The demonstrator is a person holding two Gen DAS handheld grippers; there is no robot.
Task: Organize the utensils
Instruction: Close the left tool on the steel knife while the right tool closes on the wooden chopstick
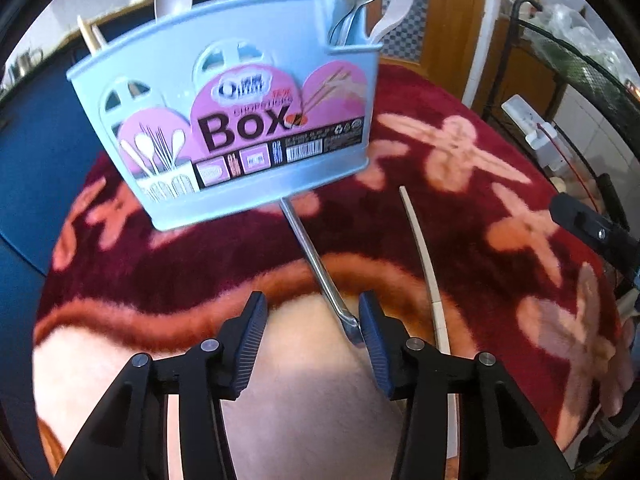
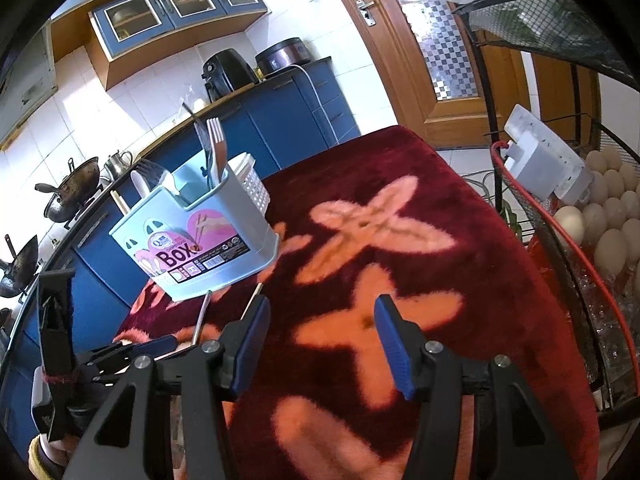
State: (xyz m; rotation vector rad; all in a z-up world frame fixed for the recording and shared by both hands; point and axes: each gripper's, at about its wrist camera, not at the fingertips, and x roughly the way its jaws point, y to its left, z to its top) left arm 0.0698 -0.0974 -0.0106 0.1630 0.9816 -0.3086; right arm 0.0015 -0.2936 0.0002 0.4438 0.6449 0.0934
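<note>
A light blue utensil box (image 1: 224,120) labelled "Box" stands on the red flowered blanket (image 1: 460,200), holding spoons, forks and chopsticks. A metal utensil handle (image 1: 308,248) lies on the blanket, running from under the box to my left gripper (image 1: 314,320). That gripper is open; the handle's near end rests against its right pad, far from the left pad. A pale chopstick (image 1: 420,240) lies just right of it. My right gripper (image 2: 320,320) hovers open over the blanket with nothing between its fingers, the box (image 2: 192,240) ahead to its left.
A white perforated basket (image 2: 252,184) stands behind the box. To the right, a black wire rack (image 2: 560,280) holds eggs (image 2: 608,220) and a white power strip (image 2: 544,160). Blue kitchen cabinets (image 2: 280,120) and woks (image 2: 68,196) are beyond the table's far edge.
</note>
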